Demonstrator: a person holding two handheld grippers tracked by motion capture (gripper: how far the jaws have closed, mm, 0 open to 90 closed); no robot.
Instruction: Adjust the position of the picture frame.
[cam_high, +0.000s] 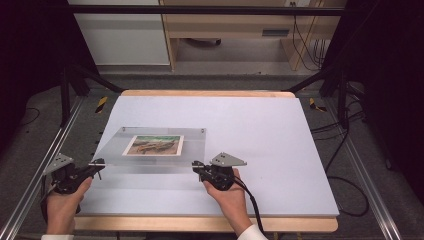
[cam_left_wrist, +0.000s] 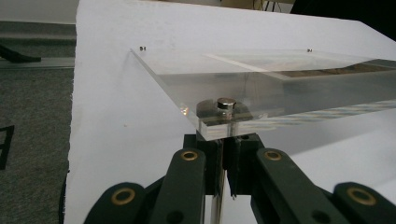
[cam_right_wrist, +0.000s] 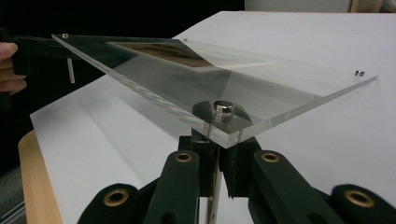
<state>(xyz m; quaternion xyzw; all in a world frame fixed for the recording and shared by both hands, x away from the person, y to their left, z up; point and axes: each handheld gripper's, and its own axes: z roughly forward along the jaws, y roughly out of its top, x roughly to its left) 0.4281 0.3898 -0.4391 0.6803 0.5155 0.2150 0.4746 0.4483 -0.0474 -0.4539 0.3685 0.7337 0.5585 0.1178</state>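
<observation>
Left claw (cam_high: 100, 162) and right claw (cam_high: 196, 165) each clench a near corner of a clear acrylic frame (cam_high: 160, 155) (landscape print (cam_high: 153, 145) sandwiched inside, no legible writing) above the white worktop (cam_high: 260, 130).

beyond the tongs a pale lavender-white sheet (cam_high: 260, 125) covers the light wooden table (cam_high: 210, 93). grey carpet floor (cam_high: 235, 80) lies farther off, with a light wooden desk (cam_high: 225, 25) and a white cabinet panel (cam_high: 122, 37). black metal frame bars (cam_high: 200, 9) and black cables (cam_high: 345, 145) flank the sides.
</observation>
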